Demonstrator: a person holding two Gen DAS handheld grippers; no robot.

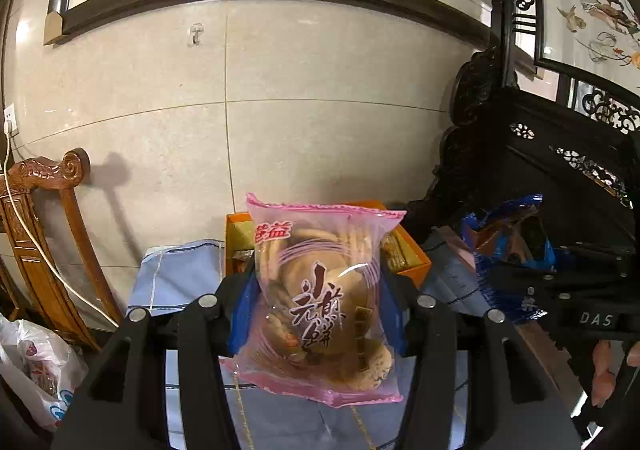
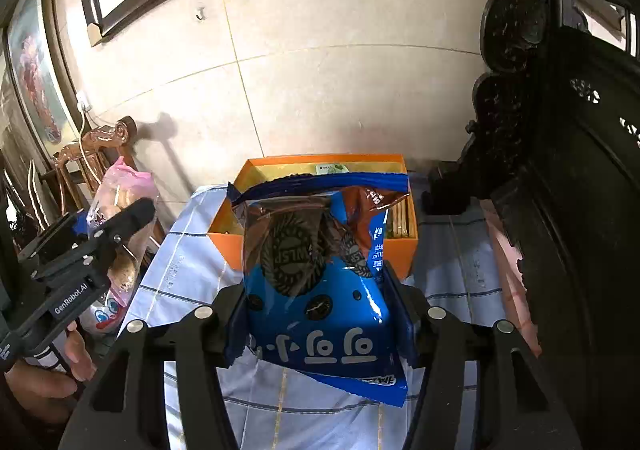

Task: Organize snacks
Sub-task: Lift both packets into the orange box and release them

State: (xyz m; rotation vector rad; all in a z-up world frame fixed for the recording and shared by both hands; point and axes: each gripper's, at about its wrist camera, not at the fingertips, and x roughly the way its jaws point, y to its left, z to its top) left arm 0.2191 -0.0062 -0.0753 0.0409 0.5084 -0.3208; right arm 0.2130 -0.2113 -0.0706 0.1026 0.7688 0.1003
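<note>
My left claw (image 1: 320, 302) pinches a pink cracker bag (image 1: 320, 302) upright between its fingers, held above the cloth-covered table (image 1: 180, 274), just short of the orange box (image 1: 408, 250). My right claw (image 2: 316, 298) clamps a blue cookie bag (image 2: 316, 290), its top edge hanging over the box's near wall. The box sits against the tiled wall (image 1: 320, 90), open on top, with packets already inside. I have free room on the left over the cloth; a dark carved cabinet (image 2: 560, 170) crowds the right edge. A wooden chair (image 1: 44, 230) stands at far left, a plastic bag (image 1: 36, 370) below it.
</note>
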